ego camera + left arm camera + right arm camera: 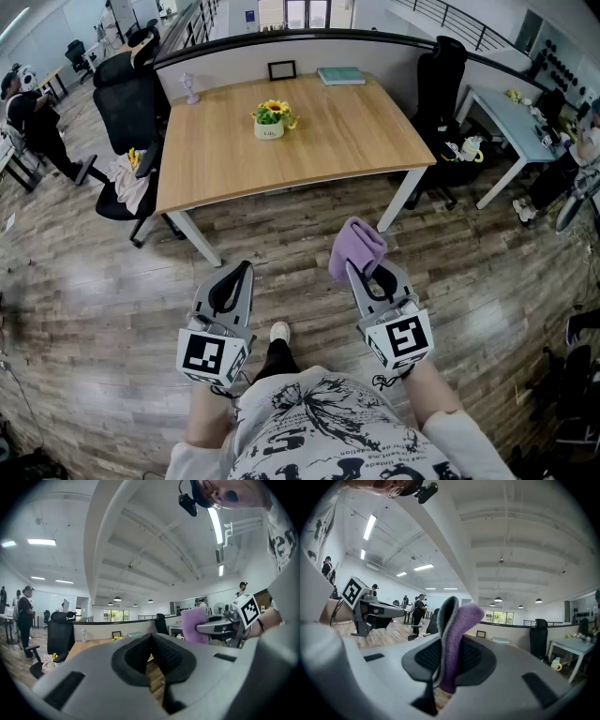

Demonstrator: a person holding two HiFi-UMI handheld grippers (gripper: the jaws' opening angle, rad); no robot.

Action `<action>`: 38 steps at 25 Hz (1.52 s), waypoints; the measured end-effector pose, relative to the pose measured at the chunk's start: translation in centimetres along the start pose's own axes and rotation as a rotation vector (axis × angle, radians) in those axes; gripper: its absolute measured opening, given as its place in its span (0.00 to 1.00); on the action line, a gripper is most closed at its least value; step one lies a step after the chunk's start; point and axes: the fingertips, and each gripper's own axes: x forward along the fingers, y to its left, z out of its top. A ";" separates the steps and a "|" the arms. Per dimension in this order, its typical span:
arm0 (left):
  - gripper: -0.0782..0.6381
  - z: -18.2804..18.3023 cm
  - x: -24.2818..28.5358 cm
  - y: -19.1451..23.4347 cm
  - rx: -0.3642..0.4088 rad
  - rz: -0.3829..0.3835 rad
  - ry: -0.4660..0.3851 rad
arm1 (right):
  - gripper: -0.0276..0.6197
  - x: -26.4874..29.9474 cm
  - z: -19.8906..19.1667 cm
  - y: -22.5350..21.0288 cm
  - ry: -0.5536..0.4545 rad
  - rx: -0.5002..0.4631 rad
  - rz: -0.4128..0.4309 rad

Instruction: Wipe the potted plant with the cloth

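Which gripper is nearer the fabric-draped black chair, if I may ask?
Left. The left gripper is a little right of the chair; the right gripper, clamping the purple cloth, lies farther right.

One potted plant [271,119], one cloth [356,246], one table [349,133]

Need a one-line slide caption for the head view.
Pre-wipe: right gripper holds a purple cloth, left gripper shut and empty, both short of the wooden table bearing the potted plant.

The potted plant [271,119] stands on the table [356,131], with a frame [281,69] and book [340,75] behind it.
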 end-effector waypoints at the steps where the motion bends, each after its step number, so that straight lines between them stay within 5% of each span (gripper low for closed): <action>1: 0.11 0.1 0.0 -0.1 0.000 0.000 -0.001 | 0.14 -0.1 0.0 0.0 -0.003 0.001 0.001; 21: 0.11 -1.6 2.2 -0.4 -0.016 0.007 0.050 | 0.15 0.4 -2.5 -1.9 0.025 0.064 0.012; 29: 0.11 -2.8 8.4 5.2 -0.046 -0.012 0.046 | 0.15 7.4 -4.1 -4.9 0.071 0.092 -0.024; 38: 0.11 -2.1 19.1 18.0 -0.062 -0.034 0.028 | 0.15 23.0 -2.5 -9.4 0.114 0.095 -0.071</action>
